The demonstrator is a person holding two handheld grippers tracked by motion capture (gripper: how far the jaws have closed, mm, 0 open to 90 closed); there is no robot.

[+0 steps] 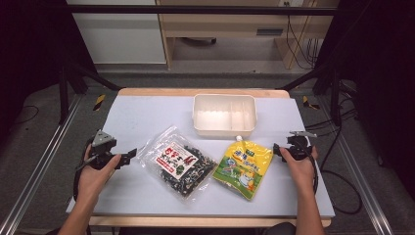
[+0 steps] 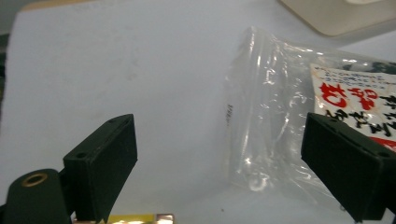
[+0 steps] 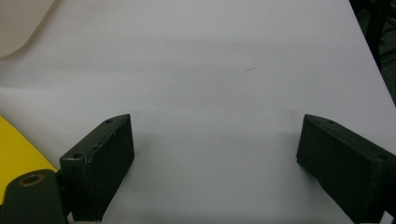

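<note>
— Clear bag (image 1: 177,164) of dark bits is lying flat mid-table (image 1: 147,112), its empty corner facing the left hand-held gripper (image 1: 131,155), probably for an easy pinch.

— Grasping yet?

— No, both are gaping, holding nothing; the right hand-held gripper (image 1: 279,151) is waiting beside the yellow pouch (image 1: 243,167), the cream tray (image 1: 224,128) behind.

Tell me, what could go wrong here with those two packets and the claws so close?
The clear bag of dark bits is thin and crinkly; the open left claw might pinch only loose film at its edge, so it could slip or tear. The yellow pouch lies flat on the table, giving the open right claw little to catch. The white tray is light-looking and could get shoved if a packet bumps it.
</note>
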